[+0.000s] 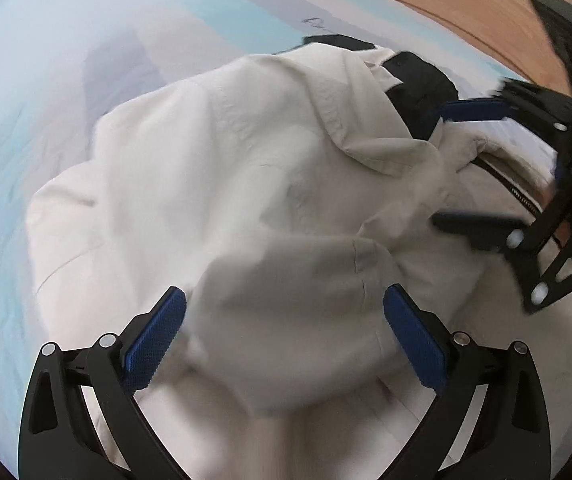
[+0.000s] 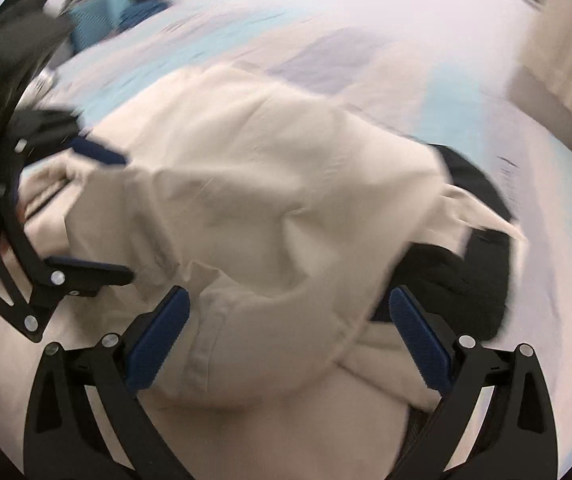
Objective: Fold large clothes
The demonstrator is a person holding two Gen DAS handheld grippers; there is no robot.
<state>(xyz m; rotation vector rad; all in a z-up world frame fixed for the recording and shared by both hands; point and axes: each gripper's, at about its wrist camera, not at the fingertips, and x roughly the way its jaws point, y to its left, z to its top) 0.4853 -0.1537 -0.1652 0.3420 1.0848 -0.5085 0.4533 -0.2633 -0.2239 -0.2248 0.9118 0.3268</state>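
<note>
Risk first: cream jacket [image 1: 246, 168] is a rumpled heap on the pale striped bedding [image 1: 46, 80], so a grab now could catch several layers at once, or the dark lining [image 1: 422, 80], and give a crooked fold. Both views are blurry too, so aim looks iffy. Left gripper [image 1: 284, 340] has its jaws spread wide with nothing pinched, jacket bulging up between its blue pads [image 1: 154, 344]. Right gripper [image 2: 290, 340] is spread too, holding nothing, over the hem side, dark lining just right of it.
</note>
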